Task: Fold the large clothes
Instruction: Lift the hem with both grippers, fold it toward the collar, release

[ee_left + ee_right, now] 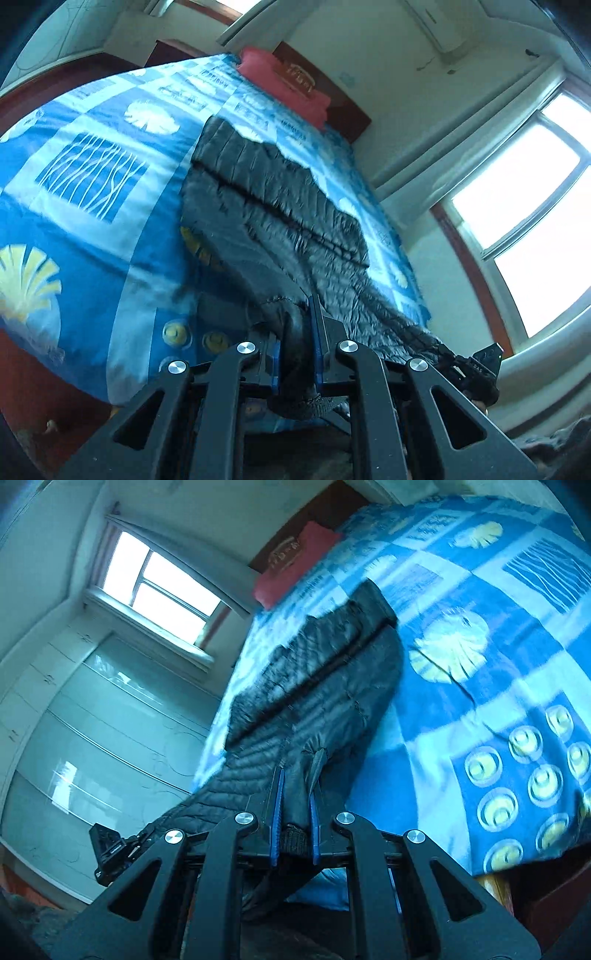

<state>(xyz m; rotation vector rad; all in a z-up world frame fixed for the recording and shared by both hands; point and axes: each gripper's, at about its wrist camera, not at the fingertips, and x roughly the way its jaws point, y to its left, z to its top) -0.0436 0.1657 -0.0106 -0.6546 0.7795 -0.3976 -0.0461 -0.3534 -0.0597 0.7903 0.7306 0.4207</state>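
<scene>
Both my grippers pinch the near end of the black quilted jacket (273,206): left gripper (297,347) at frame bottom centre, right gripper (295,823) likewise. From my fingers the jacket runs away toward the upper middle, long axis pointing to the red pillow (284,83), over the blue bedcover (92,206). Both hands are equally near.

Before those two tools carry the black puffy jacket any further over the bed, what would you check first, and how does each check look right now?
1. Left tool clamped on jacket fabric: ok.
2. Right tool clamped on the jacket's near end: ok.
3. Far end resting on the blue bedspread: ok.
4. Jacket clear of the red pillow: ok.
5. Fabric between the tools taut: cannot tell.
6. Nothing trapped underneath: cannot tell.
</scene>
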